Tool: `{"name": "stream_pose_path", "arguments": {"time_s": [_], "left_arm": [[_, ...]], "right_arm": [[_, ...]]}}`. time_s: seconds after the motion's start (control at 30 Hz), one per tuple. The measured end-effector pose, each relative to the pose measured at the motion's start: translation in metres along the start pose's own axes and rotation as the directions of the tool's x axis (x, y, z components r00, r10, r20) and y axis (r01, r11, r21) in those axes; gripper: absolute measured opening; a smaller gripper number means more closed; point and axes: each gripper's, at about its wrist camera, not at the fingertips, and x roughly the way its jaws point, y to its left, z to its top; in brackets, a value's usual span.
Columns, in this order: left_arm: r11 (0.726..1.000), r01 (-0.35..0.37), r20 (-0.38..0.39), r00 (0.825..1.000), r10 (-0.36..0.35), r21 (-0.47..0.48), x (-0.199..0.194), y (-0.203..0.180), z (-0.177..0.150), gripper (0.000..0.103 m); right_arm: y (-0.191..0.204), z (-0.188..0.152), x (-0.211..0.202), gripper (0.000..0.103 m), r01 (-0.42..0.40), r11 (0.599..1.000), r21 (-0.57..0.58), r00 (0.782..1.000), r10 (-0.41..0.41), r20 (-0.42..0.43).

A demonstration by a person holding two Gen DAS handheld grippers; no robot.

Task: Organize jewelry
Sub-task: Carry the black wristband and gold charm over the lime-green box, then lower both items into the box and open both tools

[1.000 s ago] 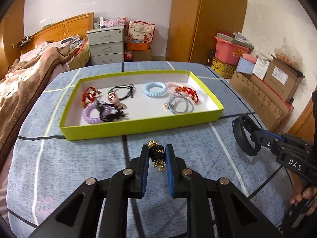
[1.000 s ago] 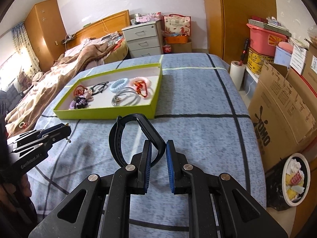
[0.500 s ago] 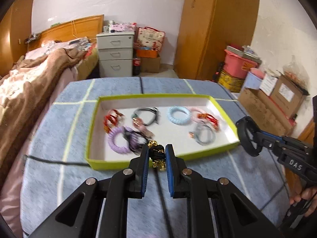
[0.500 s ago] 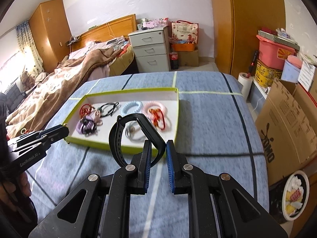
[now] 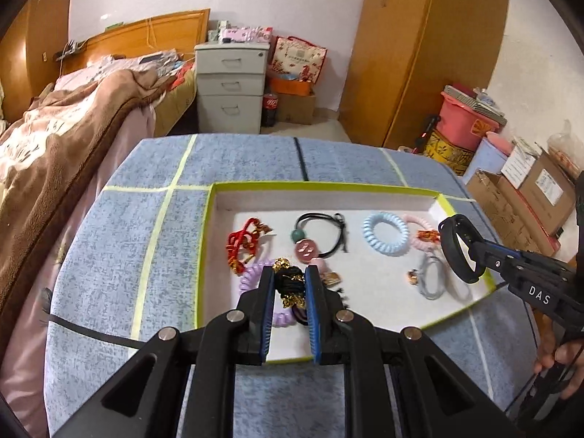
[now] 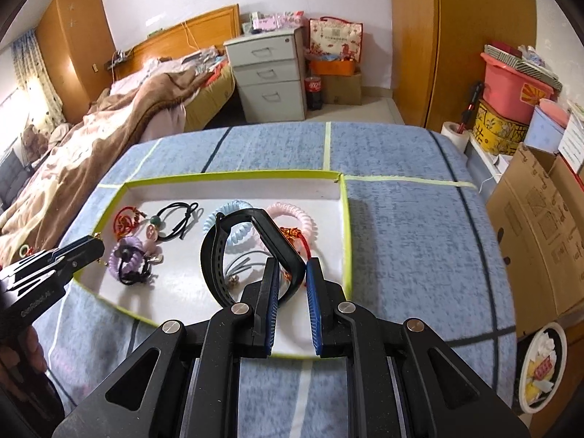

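Both tools hang over the lime-rimmed tray (image 5: 489,284) on the blue-clothed counter (image 6: 419,241). The left hand-held gripper (image 5: 288,284) is clamped on a black-and-gold hair tie (image 5: 289,283) above the tray's near-left corner; the right hand-held gripper (image 6: 291,281) pinches a black wristband (image 6: 219,255), looped upright, over the tray's right half.

Lime-rimmed tray (image 5: 321,185), seemingly white inside

left fingers (image 5: 265,294) hide part of the purple coil tie (image 5: 252,277).
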Motion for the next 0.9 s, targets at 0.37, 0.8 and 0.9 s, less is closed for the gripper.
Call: {"name": "stream_pose_path", "arguments": {"time_s": [0.37, 0.8, 0.9], "left_arm": [[1.000, -0.003, -0.048, 0.999, 0.002, -0.021, 0.023, 0.008, -0.005, 0.017], [1.000, -0.001, -0.058, 0.998, 0.000, -0.023, 0.024, 0.010, -0.007, 0.026], [1.000, -0.009, -0.060, 0.998, 0.008, -0.022, 0.023, 0.009, -0.007, 0.031]], "right_arm": [[-0.004, 0.009, 0.024, 0.016, 0.064, 0.998, 0.015, 0.997, -0.064, -0.038], [-0.002, 0.008, 0.028, 0.023, 0.081, 0.997, 0.001, 0.996, -0.081, -0.020], [-0.001, 0.007, 0.028, 0.028, 0.074, 0.997, 0.005, 0.997, -0.074, -0.015]]}}
